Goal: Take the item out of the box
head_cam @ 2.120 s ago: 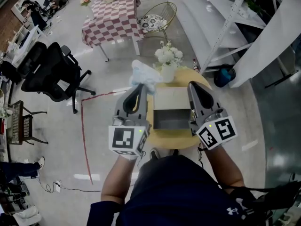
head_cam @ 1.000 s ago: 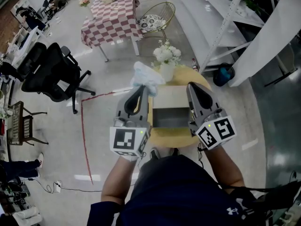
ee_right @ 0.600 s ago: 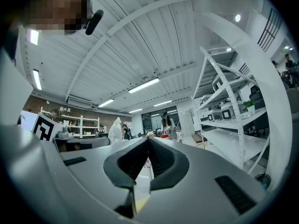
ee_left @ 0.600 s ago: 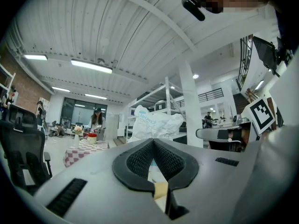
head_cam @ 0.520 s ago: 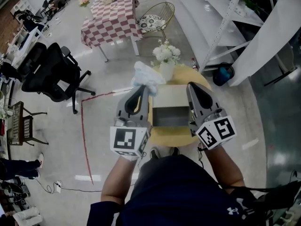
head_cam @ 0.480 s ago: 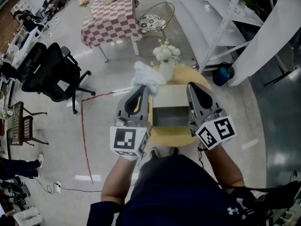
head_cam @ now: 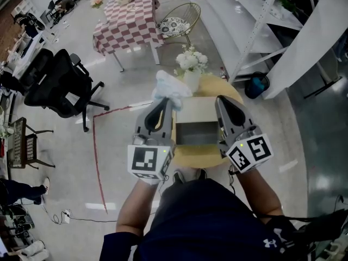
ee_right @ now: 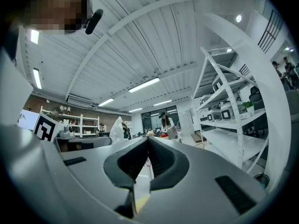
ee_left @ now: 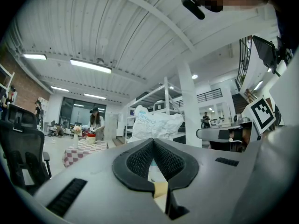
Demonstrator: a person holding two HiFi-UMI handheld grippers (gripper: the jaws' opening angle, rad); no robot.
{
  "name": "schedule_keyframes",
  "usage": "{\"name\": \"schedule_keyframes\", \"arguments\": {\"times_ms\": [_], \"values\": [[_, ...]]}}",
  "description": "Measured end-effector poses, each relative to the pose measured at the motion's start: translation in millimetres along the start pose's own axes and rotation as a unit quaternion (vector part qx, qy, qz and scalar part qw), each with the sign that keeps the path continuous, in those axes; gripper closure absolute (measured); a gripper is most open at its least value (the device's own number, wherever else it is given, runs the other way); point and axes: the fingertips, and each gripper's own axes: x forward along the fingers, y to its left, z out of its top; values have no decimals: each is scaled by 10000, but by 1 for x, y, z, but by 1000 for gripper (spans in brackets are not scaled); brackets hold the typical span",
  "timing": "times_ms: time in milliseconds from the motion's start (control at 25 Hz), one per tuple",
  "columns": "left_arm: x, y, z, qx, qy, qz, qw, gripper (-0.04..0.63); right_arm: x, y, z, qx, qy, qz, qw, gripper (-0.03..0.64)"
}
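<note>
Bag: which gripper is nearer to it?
Left. The left gripper is shut on the bag, which sticks out past its tip by the box's far left corner. The right gripper, shut on nothing, is across the box at its right side, apart from the bag.
</note>
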Motion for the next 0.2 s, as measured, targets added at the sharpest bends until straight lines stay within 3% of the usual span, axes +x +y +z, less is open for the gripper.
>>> {"name": "schedule_keyframes", "arguments": {"times_ms": [200], "values": [[1, 2, -4, 13, 4, 1, 10000, 578, 0, -1, -3, 19, 26, -22, 10000, 604]]}}
